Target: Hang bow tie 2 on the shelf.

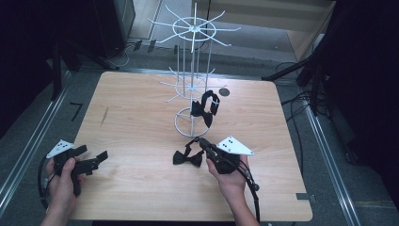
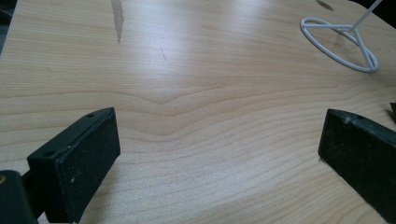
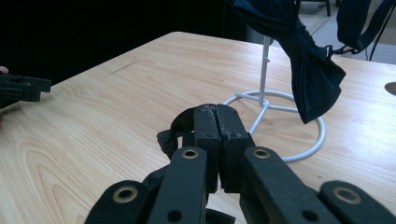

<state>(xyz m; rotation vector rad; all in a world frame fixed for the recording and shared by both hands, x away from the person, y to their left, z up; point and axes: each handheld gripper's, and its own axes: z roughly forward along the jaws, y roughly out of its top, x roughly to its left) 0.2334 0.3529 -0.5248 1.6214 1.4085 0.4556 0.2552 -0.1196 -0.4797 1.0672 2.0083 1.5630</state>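
Bow tie [image 1: 187, 157] lies on the worktop [image 1: 141, 136] just in front of the white wire rack [image 1: 194, 70], its strap pinched in my right claw [image 1: 203, 143]. My right gripper view shows those jaws clenched on the strap [image 3: 173, 128] and a second bow tie [image 3: 310, 70] hanging from the rack. My left claw [image 1: 94, 157] gapes, released, over bare wood.

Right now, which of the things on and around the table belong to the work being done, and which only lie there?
Belonging to the work, it seems:
- right hand-held gripper, shut on the strap of the bow tie on the table
- white wire rack
- bow tie hanging on the rack
- left hand-held gripper, open and waiting

Only lying there:
- dark round spot on the table
- cables on the floor
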